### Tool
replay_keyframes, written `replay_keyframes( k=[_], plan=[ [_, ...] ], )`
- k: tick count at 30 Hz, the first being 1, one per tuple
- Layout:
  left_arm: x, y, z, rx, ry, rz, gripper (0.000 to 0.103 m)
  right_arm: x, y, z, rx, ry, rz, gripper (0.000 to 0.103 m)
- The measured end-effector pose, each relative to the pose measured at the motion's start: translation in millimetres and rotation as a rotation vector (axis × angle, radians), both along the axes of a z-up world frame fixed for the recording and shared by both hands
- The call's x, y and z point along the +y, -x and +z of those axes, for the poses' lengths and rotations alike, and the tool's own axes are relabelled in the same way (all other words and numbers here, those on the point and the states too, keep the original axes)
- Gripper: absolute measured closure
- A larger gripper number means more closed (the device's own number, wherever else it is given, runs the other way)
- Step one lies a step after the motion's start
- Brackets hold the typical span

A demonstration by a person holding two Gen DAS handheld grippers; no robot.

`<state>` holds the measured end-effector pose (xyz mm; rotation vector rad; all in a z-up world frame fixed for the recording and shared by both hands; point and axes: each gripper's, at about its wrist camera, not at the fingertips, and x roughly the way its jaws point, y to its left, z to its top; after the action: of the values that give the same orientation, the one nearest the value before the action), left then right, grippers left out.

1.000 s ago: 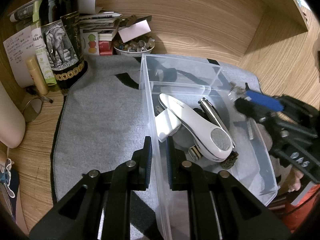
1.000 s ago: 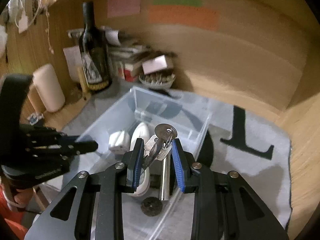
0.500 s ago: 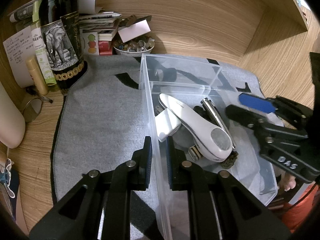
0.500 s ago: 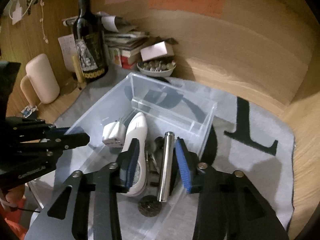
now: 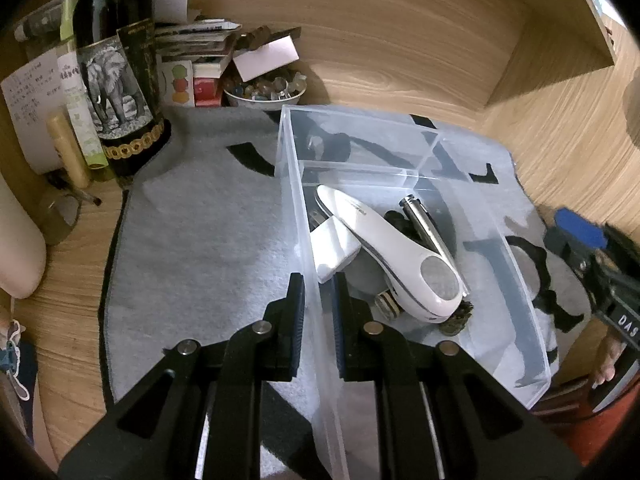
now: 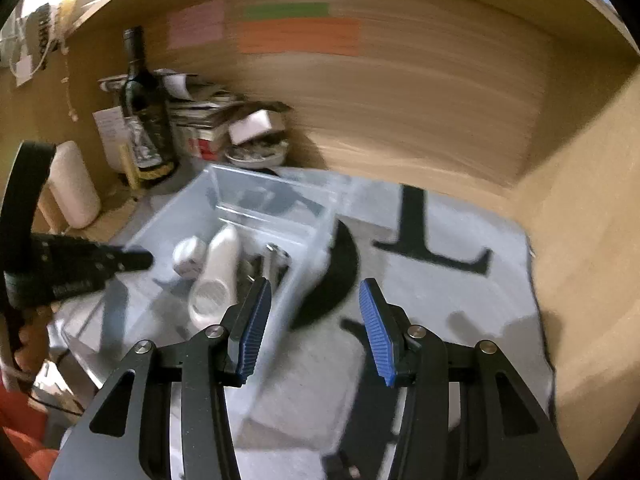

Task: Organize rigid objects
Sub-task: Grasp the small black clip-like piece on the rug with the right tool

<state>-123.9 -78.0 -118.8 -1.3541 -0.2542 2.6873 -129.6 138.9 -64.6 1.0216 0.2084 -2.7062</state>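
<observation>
A clear plastic box [image 5: 516, 276] stands on a grey mat [image 5: 208, 248]. It holds a white handheld device [image 5: 392, 248], a white charger block [image 5: 334, 246], a metal cylinder [image 5: 426, 226] and small dark items. My left gripper [image 5: 318, 304] is shut on the box's left wall. My right gripper [image 6: 312, 320] is open and empty, to the right of the box [image 6: 256, 188] and above the mat [image 6: 440, 280]. It shows at the right edge of the left wrist view [image 5: 580, 236]. The keys are not clearly visible.
A dark wine bottle [image 5: 116, 80], a stack of books [image 5: 192, 64], a bowl of small items [image 5: 264, 88] and tubes stand at the back left. Wooden walls [image 5: 400, 40] close in the back and right. A cream roll [image 6: 74, 184] lies at the left.
My right gripper let the keys go into the box, opened wide and pulled back to the right of the box. My left gripper has kept its hold on the box wall.
</observation>
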Motion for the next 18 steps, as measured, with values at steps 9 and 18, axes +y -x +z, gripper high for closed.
replay_keyframes(
  k=[9,18],
  plan=[
    [-4,2,0,0.010,0.030,-0.003,0.092,37,-38,-30,-0.091,0.004,-0.111,0.060],
    [-8,5,-2,0.002,0.028,0.003,0.091,43,-58,-75,-0.227,-0.012,-0.104,0.060]
  ],
)
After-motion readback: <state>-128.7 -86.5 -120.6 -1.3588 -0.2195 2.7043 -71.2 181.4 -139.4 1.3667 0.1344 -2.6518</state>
